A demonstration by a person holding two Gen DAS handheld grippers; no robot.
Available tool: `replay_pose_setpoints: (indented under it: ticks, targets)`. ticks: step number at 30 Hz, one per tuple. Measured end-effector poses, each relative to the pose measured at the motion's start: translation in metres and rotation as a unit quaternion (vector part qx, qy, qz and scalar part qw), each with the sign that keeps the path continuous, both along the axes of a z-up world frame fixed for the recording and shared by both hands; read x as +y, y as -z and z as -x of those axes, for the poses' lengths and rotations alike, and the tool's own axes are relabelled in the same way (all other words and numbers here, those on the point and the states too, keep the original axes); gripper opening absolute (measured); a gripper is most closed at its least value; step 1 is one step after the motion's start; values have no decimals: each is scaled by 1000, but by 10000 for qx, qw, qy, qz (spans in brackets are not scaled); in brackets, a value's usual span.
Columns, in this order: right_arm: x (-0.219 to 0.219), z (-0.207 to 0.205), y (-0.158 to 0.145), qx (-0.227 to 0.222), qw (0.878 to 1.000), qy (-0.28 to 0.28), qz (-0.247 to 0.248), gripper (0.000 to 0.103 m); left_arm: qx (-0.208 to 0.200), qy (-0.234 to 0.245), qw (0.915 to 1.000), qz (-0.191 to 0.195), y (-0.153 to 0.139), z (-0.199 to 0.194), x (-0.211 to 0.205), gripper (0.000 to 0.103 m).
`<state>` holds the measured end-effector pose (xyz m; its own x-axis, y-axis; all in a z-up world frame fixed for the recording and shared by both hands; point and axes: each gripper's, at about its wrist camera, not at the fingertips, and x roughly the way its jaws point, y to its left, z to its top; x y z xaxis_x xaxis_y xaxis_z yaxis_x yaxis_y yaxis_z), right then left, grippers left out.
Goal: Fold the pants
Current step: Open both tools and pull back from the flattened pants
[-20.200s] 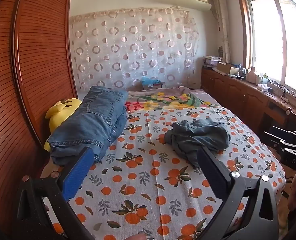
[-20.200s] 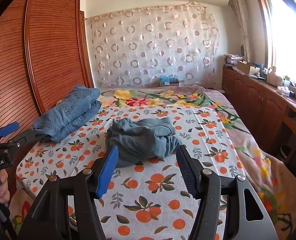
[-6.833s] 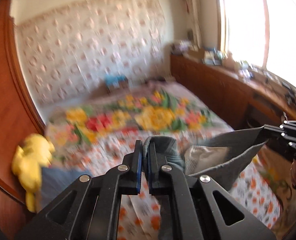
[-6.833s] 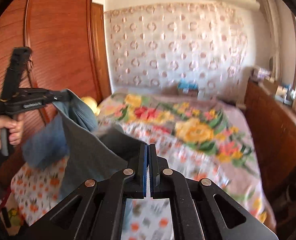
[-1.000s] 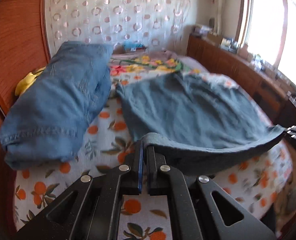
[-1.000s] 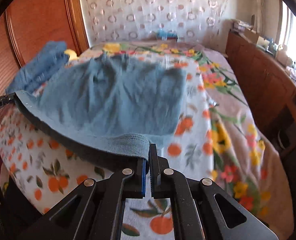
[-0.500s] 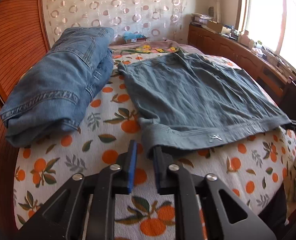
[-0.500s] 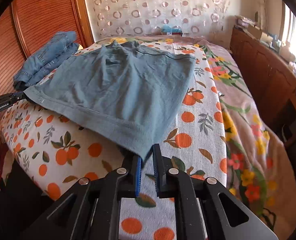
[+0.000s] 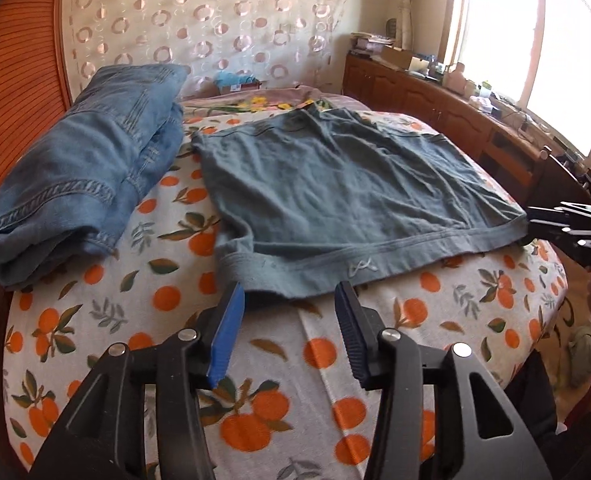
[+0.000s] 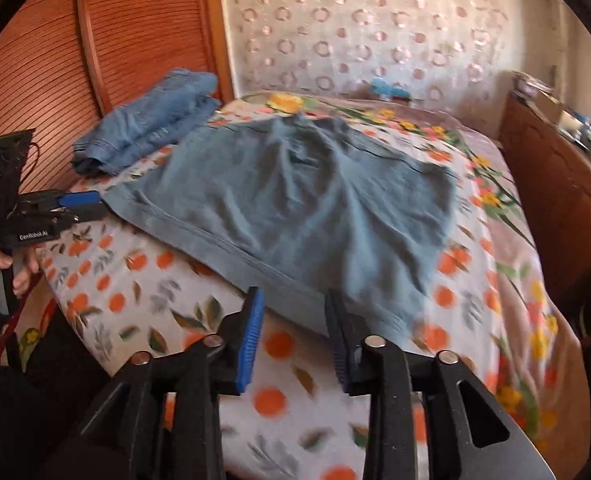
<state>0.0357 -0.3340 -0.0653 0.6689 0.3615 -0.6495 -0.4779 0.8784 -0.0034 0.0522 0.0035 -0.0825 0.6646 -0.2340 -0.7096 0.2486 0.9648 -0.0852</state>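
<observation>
Now the pants, grey-blue shorts, lie spread flat on the bed, waistband along the near edge and leg openings toward the far wall. The waistband runs left to right, so the long axis of the near hem lies across both claws' line of sight.

The left claw sits just short of the waistband's left corner. Its jaws are opening, the pads no longer press on cloth, and the hem lies just beyond the tips. The right claw stands the same way at the right corner: jaws opening, the corner lying on the bed at the tips, not pinched. Each claw is nearest its own corner, and in the left view the right claw shows at the far right end of the waistband.

Judging from this layout, the spreading looks done and a fold comes next. A side-to-side fold would carry one side edge across the other. A near-to-far fold would lift the waistband toward the legs.

To the left, folded jeans lie close beside the pants' left edge, nearly touching at the far corner; a leftward sweep could snag them. The wardrobe stands behind them. To the right the bed drops off toward a wooden cabinet, and cloth pushed that way may slide off.
</observation>
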Motion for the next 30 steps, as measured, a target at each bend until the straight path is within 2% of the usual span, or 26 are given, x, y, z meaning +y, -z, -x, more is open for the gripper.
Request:
replay_pose_setpoints:
  ticks: [1,2,3,12,16,20,23,25,28,30]
  targets:
    - [4,-5,3,-3,10000,-51,-3,39,1,23,10000,59,0,-3,-2,57]
    - [12,-10,6,14,9999,-118,5,39,-3,56,9999,147,-1,-5,-2,73]
    - [18,-15,8,30,9998,-192,15,39,-9,64,9998,201,-1,-6,-2,84]
    - [63,-46,30,254,9953,-891,285,39,-208,88,9996,145,-11,-10,-8,85]
    - [72,-54,38,387,9925,-1071,444,39,-235,182,9995,51,-11,-7,-14,85]
    - [78,-61,38,328,9910,-1103,678,37,-171,262,9995,74,-8,-6,-17,85]
    - [82,-65,39,253,9899,-1073,891,26,-133,362,9992,91,-7,-5,-22,85]
    - [87,-64,39,202,9893,-1065,977,13,-110,434,9989,99,-7,-2,-26,85]
    - [92,-63,36,36,9895,-1051,996,5,-80,551,9984,91,-6,1,-34,85]
    - [88,-63,31,-18,9916,-990,834,4,-60,636,9979,88,-5,3,-40,84]
